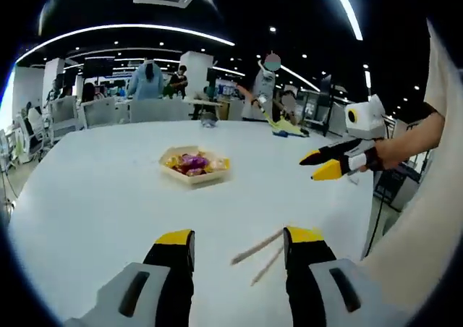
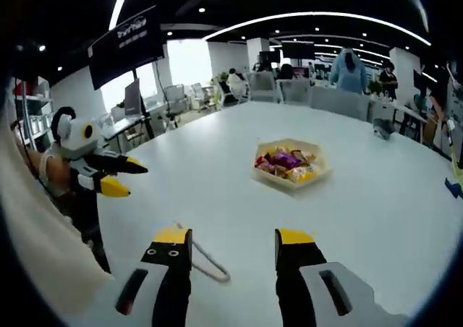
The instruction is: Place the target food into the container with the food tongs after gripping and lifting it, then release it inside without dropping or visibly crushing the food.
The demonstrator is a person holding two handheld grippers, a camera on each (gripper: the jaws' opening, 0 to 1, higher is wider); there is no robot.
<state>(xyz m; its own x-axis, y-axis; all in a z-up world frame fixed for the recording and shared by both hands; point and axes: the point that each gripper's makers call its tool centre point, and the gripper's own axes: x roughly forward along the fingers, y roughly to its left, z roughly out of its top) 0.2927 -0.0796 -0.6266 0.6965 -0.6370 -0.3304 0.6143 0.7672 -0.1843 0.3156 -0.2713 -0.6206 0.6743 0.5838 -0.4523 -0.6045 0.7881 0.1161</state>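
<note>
A pale hexagonal container (image 1: pixel 176 169) (image 2: pixel 318 173) sits mid-table, holding mixed food (image 1: pixel 194 161) (image 2: pixel 288 159) in purple, yellow and orange pieces. Light wooden food tongs (image 1: pixel 257 247) (image 2: pixel 202 257) lie flat on the white table (image 1: pixel 94 189) (image 2: pixel 376 197) near its front edge. My left gripper (image 1: pixel 239 236) (image 2: pixel 126 180) is open with nothing in it, and the tongs lie just beyond and between its jaws. My right gripper (image 2: pixel 234 236) (image 1: pixel 322 164) is open too and hovers over the table, well short of the container.
A small dark object (image 1: pixel 208 122) (image 2: pixel 382 128) and a yellow item (image 1: pixel 286 126) rest near the table's far edge. Chairs (image 1: pixel 101 112) and several people (image 1: pixel 147 81) stand behind it. A person's sleeve (image 1: pixel 427 233) fills the near right side.
</note>
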